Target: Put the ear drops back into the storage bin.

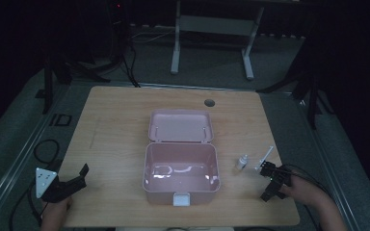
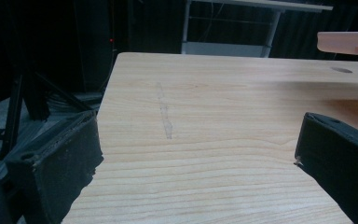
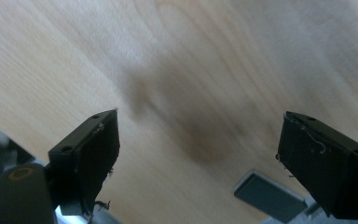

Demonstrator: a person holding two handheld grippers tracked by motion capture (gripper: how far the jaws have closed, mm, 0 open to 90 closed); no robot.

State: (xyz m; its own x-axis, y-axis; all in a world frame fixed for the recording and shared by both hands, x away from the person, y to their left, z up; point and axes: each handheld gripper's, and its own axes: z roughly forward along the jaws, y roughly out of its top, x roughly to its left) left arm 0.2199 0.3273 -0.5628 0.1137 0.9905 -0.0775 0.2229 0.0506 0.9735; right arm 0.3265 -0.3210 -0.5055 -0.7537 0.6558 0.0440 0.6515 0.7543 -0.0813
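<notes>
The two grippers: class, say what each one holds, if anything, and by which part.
Nothing is held. The left gripper has its jaws wide apart over bare table. The right gripper is open too, with only wood between its jaws.

An open box [image 1: 180,168] sits mid-table [image 1: 115,125]. Right of it stands a small bottle [image 1: 241,162], with a thin stick [image 1: 265,157] just beyond.

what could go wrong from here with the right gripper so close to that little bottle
The open right gripper sits right beside the small upright white bottle and the thin white stick; a sideways nudge could tip the bottle or flick the stick toward the wooden table's right edge. Carrying either over, a low pass might catch the open pink plastic box's rim.
</notes>
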